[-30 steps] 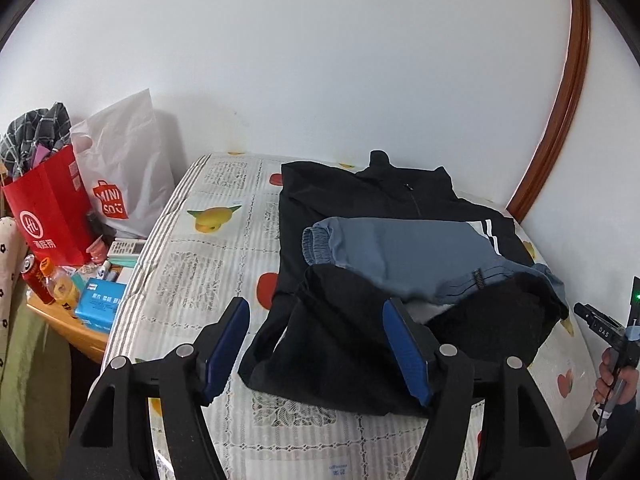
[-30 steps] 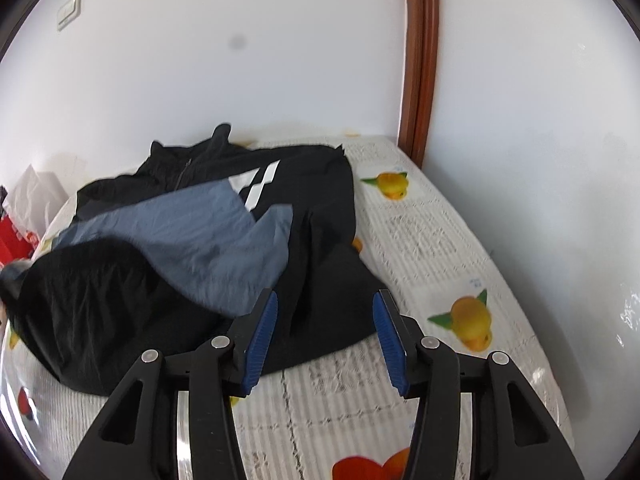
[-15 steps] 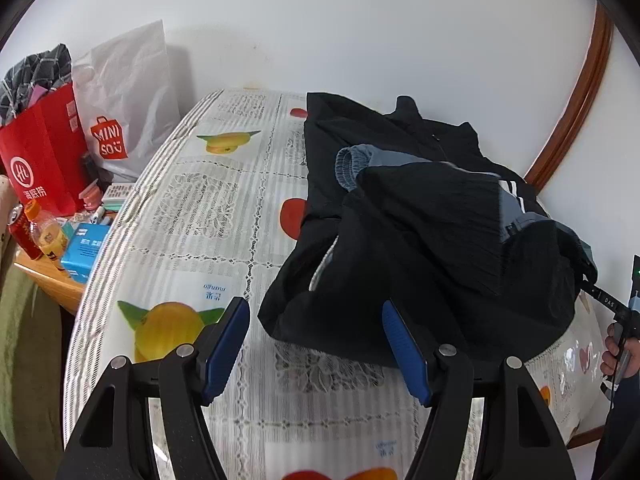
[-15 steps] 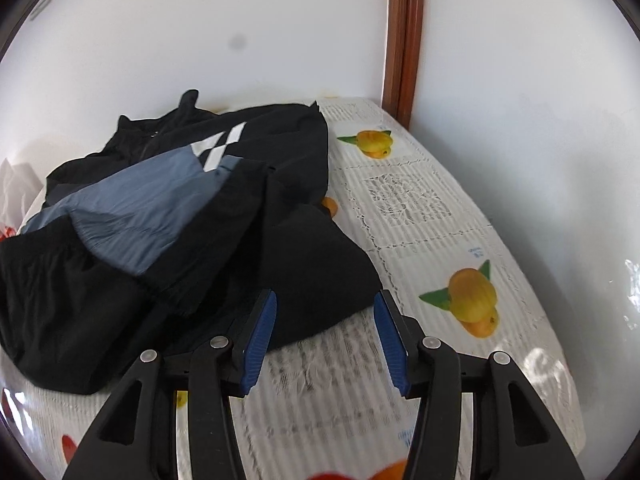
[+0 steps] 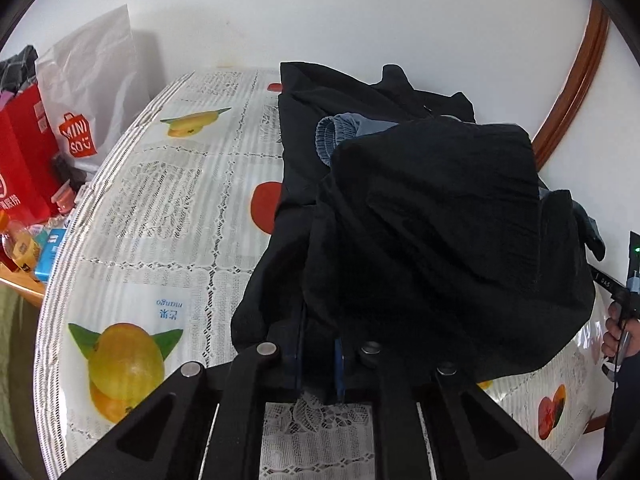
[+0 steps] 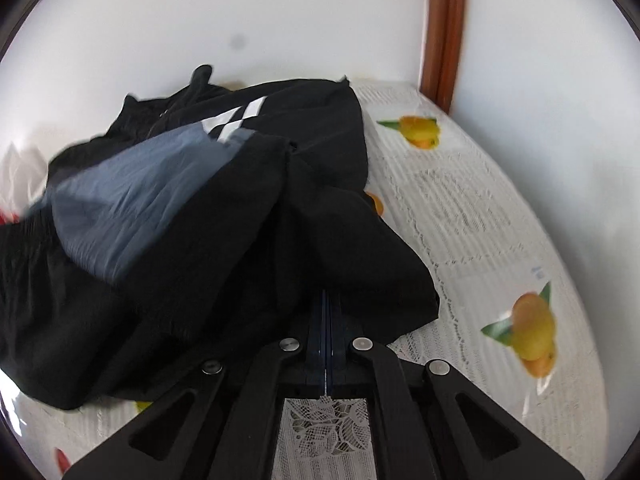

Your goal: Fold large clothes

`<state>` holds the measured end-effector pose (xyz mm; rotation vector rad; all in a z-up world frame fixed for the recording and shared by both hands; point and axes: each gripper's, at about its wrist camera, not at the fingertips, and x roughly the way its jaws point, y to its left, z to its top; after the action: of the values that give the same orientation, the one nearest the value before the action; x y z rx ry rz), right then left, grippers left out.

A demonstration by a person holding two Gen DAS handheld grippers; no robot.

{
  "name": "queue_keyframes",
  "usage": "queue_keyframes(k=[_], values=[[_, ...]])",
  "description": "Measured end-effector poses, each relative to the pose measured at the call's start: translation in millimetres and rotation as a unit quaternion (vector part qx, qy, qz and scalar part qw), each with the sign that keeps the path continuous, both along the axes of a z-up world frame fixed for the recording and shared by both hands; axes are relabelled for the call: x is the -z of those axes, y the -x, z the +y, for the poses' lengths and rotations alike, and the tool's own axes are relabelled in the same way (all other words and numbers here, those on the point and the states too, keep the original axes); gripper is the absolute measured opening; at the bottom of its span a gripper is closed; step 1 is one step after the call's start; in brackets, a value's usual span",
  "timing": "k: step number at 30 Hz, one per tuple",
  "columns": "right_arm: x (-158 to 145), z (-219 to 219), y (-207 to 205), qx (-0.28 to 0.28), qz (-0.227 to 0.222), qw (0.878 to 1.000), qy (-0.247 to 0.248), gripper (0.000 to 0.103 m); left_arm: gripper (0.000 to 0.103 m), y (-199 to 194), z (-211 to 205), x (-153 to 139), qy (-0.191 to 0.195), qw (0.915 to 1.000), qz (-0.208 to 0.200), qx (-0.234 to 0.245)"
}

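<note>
Fabric everywhere: large black jacket with grey-blue sleeve panels and white stripes (image 5: 440, 216) heaped on bed with white lace-patterned, fruit-printed cover (image 5: 168, 208). Left gripper (image 5: 318, 354) down at near hem, blue-padded fingers (image 5: 298, 344) drawn close with a narrow gap, black cloth bunched between them — clamped on the jacket's edge. Big black fold lifted and draped over the middle, grey-blue elastic cuff (image 5: 332, 140) peeking out behind it. Right gripper (image 6: 326, 336) likewise at the near hem, fingers pressed nearly flat together, dark fabric pinched between the tips. From the right wrist view, jacket (image 6: 192, 240) spread leftward across the bed (image 6: 480, 208), grey-blue panel and white stripes (image 6: 236, 120) showing on top. Off the bed's left edge: white paper shopping bag with orange logo (image 5: 88, 92), red paper bag (image 5: 24, 160) beside it. Brown wooden trim (image 5: 576, 80) curving up the wall at right.
</note>
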<state>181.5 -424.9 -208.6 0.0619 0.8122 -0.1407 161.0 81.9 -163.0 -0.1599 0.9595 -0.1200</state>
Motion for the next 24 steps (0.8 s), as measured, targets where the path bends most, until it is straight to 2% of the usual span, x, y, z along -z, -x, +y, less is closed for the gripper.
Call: queue_keyframes(k=[9, 13, 15, 17, 19, 22, 24], values=[[-8.5, 5.6, 32.8, -0.014, -0.018, 1.0, -0.012, 0.0, 0.008, 40.9, 5.1, -14.8, -0.004, 1.0, 0.007, -0.005], [-10.8, -7.5, 28.2, -0.005, -0.015, 1.0, -0.022, 0.002, 0.009, 57.2, 3.3, -20.5, -0.003, 0.9999, 0.009, -0.009], [-12.4, -15.8, 20.3, 0.008, -0.013, 0.999, -0.036, 0.016, 0.009, 61.5, 3.8, -21.9, -0.001, 0.9999, 0.009, -0.012], [-14.0, -21.0, 10.3, 0.009, -0.019, 0.999, -0.036, 0.054, 0.009, 62.8, 3.6, -22.1, 0.002, 0.9999, 0.008, -0.014], [-13.0, -21.8, 0.2, 0.007, -0.023, 0.999, -0.025, 0.059, 0.009, 60.5, 3.6, -20.4, 0.005, 0.9998, 0.012, -0.015], [-3.9, -27.2, -22.5, 0.01, -0.005, 1.0, -0.023, 0.065, 0.009, 52.4, 4.1, -16.6, 0.009, 0.9996, 0.02, -0.015], [3.2, -31.5, -34.0, 0.013, -0.002, 0.999, -0.035, 0.065, 0.009, 47.0, 6.3, -15.3, 0.009, 0.9996, 0.022, -0.017]])
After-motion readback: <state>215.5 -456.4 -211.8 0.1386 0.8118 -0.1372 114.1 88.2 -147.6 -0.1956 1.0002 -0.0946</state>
